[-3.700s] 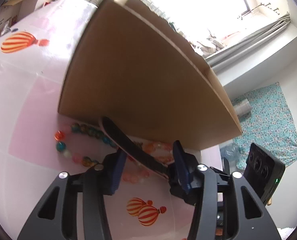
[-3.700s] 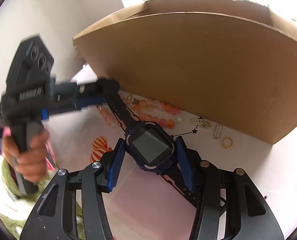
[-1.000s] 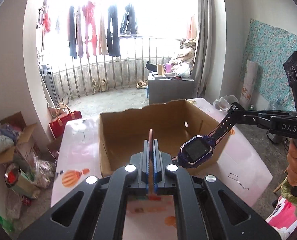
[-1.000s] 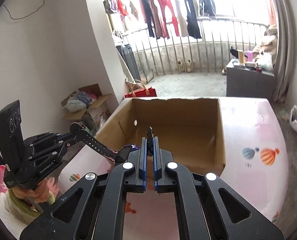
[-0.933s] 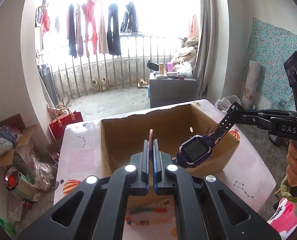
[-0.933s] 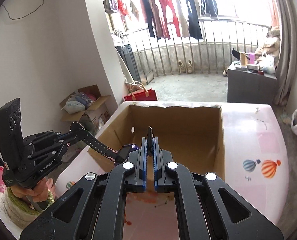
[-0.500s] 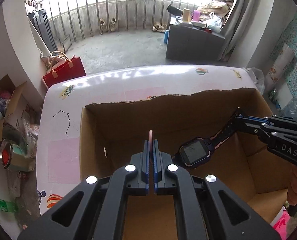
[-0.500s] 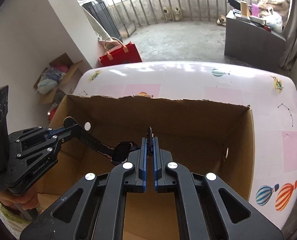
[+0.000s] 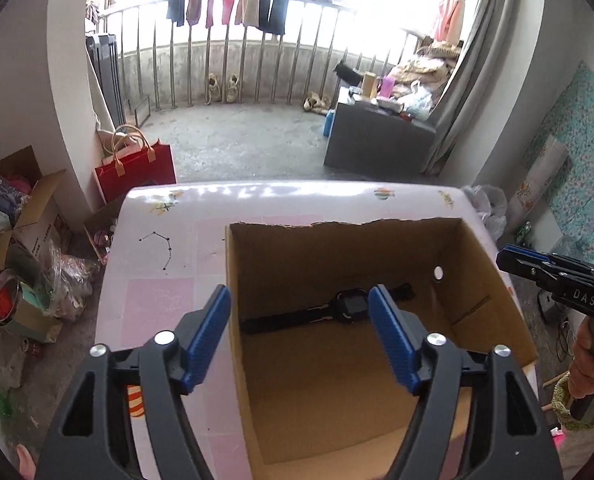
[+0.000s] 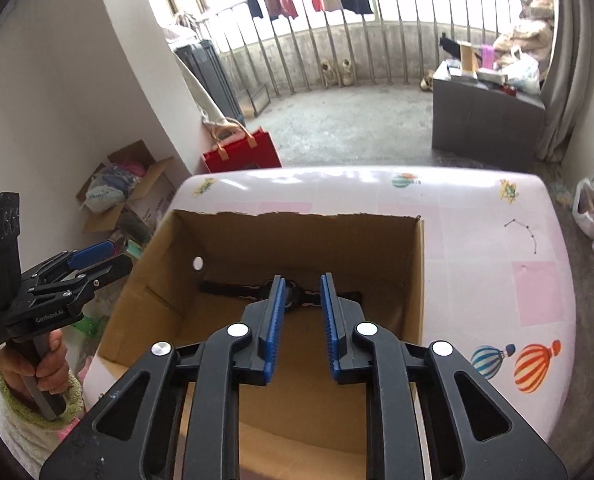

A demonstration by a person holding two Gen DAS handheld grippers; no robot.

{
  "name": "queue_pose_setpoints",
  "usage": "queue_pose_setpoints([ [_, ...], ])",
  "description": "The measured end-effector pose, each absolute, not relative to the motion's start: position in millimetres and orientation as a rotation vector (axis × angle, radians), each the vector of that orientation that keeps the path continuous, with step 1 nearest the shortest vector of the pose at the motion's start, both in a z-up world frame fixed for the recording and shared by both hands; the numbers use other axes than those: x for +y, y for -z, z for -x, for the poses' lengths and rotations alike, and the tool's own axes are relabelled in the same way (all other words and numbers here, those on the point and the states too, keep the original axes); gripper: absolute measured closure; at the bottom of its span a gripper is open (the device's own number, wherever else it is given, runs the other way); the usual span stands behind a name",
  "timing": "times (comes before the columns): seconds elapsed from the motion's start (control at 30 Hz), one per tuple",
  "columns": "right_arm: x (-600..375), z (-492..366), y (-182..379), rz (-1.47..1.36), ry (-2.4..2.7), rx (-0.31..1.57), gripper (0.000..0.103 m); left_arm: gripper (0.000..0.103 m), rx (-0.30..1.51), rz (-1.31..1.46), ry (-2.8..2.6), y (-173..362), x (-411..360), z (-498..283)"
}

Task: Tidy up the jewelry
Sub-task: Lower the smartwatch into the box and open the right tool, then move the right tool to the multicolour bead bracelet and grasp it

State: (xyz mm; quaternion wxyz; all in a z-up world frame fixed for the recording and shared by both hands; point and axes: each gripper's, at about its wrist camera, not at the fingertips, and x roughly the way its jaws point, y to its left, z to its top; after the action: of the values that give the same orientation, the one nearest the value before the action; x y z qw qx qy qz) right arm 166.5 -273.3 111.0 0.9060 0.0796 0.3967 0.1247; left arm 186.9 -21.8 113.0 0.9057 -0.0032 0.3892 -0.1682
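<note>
Watch now loose in box, both claws opening, empty, formerly clenched.

In the right wrist view, the middle of the watch is hidden behind the blue fingertips of the right gripper, so its face cannot be seen. The near wall of the cardboard box is covered by the gripper's black arms. In the left wrist view, the watch is too small for its screen to be read. The right gripper is cut off by the right edge there.
</note>
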Motion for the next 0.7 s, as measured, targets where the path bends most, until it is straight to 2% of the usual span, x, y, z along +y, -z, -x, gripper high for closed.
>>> queue_pose_setpoints([
  [0.03,-272,-145,-119,-0.154,-0.273,0.777,0.071,0.018,0.763,0.011,0.353,-119,-13,-166],
  [0.13,-259,-81,-120,-0.111,-0.357,0.679,0.065,0.005,0.675,-0.005,0.322,-114,9,-111],
  [0.2,-248,-47,-97,-0.096,-0.360,0.696,0.060,0.005,0.692,-0.022,0.254,-89,17,-80],
  [0.4,-232,-13,16,-0.100,-0.157,0.972,0.059,0.005,0.920,-0.134,0.259,8,3,-37],
  [0.5,-225,-12,42,-0.058,-0.075,1.016,0.057,0.005,0.993,-0.244,0.218,44,-15,-34],
  [0.63,-213,-15,52,0.031,-0.032,0.996,0.038,0.004,0.949,-0.153,0.223,52,-8,-32],
  [0.7,-211,-17,54,0.050,-0.026,0.986,0.024,0.004,0.935,-0.162,0.229,52,-7,-33],
])
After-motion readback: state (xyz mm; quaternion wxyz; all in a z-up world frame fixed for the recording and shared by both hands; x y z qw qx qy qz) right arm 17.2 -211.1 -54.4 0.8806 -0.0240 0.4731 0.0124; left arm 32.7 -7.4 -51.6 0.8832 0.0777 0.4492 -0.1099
